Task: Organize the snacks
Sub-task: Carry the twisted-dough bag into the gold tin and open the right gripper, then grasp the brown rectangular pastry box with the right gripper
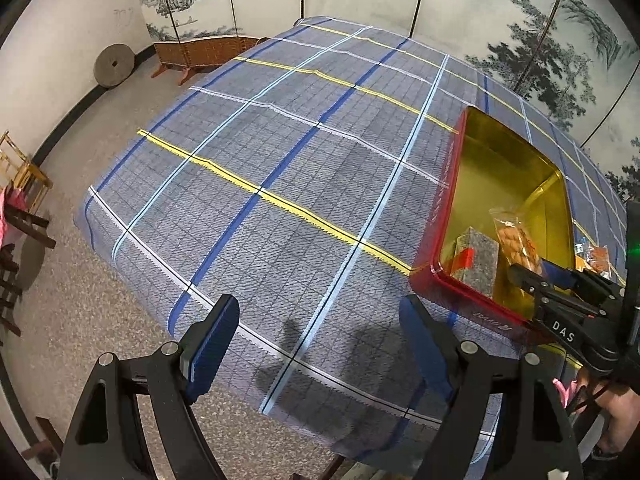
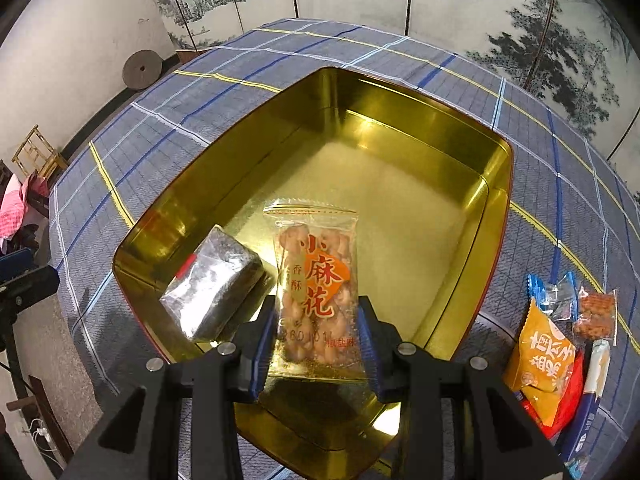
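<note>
A red tin with a gold inside (image 2: 460,128) stands on the checked tablecloth; it also shows in the left wrist view (image 1: 448,216) at the right. My right gripper (image 2: 318,344) is shut on a clear packet of fried dough twists (image 2: 316,276) and holds it over the tin's near end; the packet shows in the left wrist view (image 1: 516,240). A silver-grey wrapped block (image 2: 212,288) leans in the tin's near left corner, seen also in the left wrist view (image 1: 478,260). My left gripper (image 1: 320,344) is open and empty above the table's near edge, left of the tin.
Several snack packets lie on the cloth right of the tin: an orange one (image 2: 540,356), a small clear one (image 2: 596,316), a blue-edged one (image 2: 554,292). The checked tablecloth (image 1: 260,200) covers the table. A painted folding screen (image 1: 500,8) stands behind it.
</note>
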